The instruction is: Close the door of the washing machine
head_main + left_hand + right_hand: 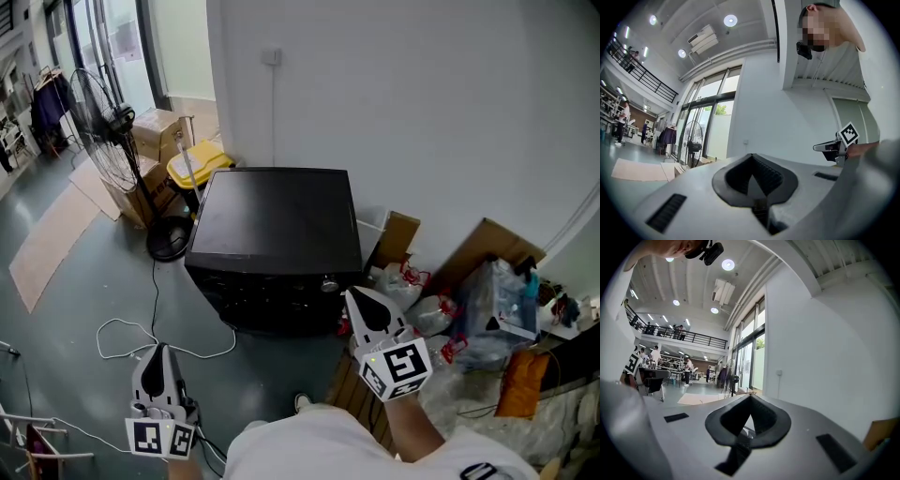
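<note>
The person wears a white top (309,445). Left of that top, the left gripper (159,354) is a pale grey wedge with black ribbed pads (771,176) and a cube of black-and-white square markers (161,437). Above the top's right side, the right gripper (354,298) has the same grey shell and its own marker cube (398,367).

My right gripper (357,296), jaws together, sits by the washer's (272,211) front corner; my left gripper (160,352), also closed, hangs well back.

Fan (111,131) left of washing machine (277,220), bags (487,314) at its right
</note>
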The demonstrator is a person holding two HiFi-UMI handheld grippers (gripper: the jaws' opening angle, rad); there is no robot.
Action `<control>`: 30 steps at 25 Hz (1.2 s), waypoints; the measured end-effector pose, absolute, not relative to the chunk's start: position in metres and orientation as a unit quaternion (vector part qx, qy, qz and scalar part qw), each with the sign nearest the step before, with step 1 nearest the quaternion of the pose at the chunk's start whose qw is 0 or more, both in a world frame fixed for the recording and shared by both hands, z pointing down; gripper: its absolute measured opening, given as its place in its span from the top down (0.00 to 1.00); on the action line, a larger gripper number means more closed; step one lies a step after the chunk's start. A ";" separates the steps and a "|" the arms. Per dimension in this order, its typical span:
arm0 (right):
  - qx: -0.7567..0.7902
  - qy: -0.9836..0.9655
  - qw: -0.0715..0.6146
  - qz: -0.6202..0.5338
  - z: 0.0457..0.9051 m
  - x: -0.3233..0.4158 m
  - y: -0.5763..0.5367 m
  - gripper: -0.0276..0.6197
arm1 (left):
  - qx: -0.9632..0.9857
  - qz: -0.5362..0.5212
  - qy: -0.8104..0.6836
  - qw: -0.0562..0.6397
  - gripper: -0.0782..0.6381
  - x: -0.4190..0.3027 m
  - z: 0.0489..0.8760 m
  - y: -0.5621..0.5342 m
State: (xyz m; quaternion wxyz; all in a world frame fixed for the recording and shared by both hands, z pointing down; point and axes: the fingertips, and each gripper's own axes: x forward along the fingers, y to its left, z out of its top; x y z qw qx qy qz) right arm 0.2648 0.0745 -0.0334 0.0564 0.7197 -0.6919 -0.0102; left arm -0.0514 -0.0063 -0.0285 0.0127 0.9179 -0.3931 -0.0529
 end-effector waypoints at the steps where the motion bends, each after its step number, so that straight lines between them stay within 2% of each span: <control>1: 0.718 -0.693 0.058 -0.010 -0.034 0.261 0.073 0.96 | 0.918 -0.053 -0.392 0.013 0.89 -0.052 -0.029 -0.006; 18: 0.704 -0.706 0.080 -0.009 -0.034 0.219 0.063 0.96 | 0.925 -0.046 -0.376 0.018 0.89 -0.069 -0.032 -0.006; 30: 0.699 -0.711 0.077 -0.018 -0.032 0.220 0.053 0.96 | 0.922 -0.041 -0.385 0.014 0.89 -0.075 -0.032 -0.004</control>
